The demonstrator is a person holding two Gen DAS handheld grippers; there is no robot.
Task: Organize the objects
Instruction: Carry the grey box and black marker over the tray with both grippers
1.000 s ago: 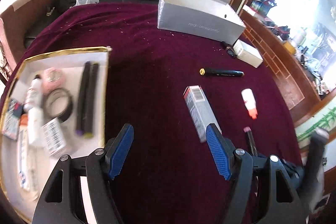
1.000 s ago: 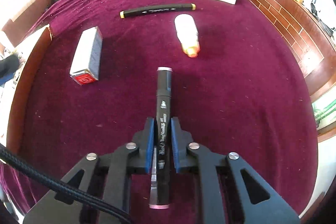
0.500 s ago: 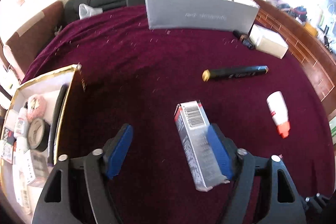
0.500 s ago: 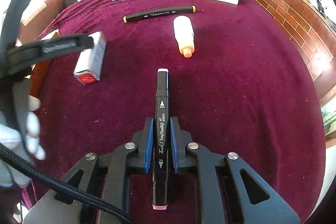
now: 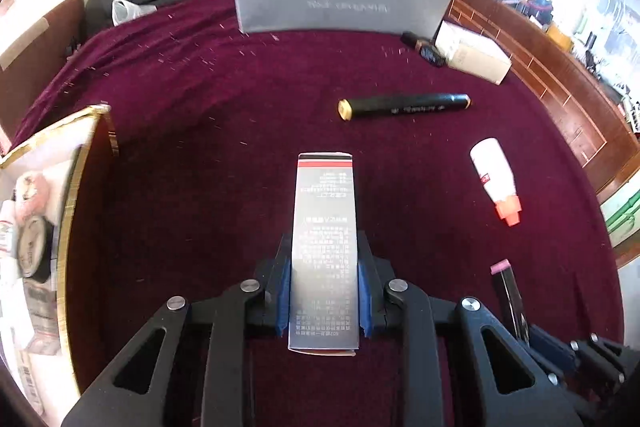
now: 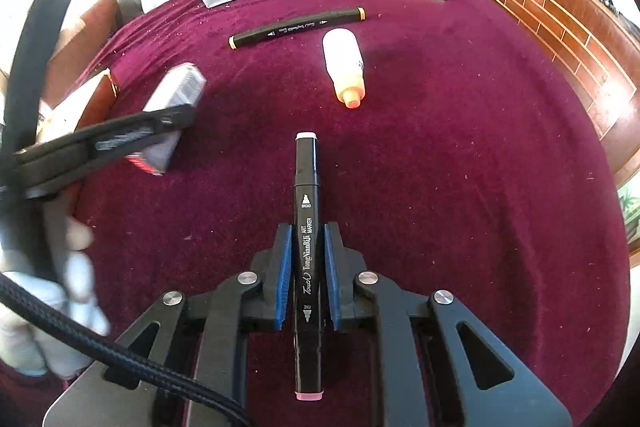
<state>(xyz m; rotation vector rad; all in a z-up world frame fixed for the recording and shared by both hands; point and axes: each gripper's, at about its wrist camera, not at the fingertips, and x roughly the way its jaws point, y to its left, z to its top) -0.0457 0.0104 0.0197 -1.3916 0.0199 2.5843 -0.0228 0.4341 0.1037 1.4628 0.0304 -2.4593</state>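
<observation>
- Silver carton [image 5: 323, 251], a slim box with a red band at its far end, sits between the blue pads of the left gripper [image 5: 323, 301]; the jaws have just been closing and the pads now press its two long sides, the box pointing straight ahead over the maroon cloth [image 5: 200, 155].
- In the right wrist view that gripper reaches in from the left edge, angled down, with a pale gloved hand [image 6: 48, 307] blurred behind it.
- Pink-capped marker [image 6: 307, 251] is clamped lengthwise in the right gripper [image 6: 307, 277], jaws nearly together on its black barrel, tilted steeply down toward the cloth.
- To the left, a gold-rimmed tray [image 5: 70, 195] holds tape and small bottles.
- Further out lie a white bottle with an orange cap [image 5: 496, 183] and a yellow-capped marker [image 5: 404, 105], apart from each other.
- At the far edge stand a grey box [image 5: 340, 7] and a white box [image 5: 472, 57], a small dark item between them.
</observation>
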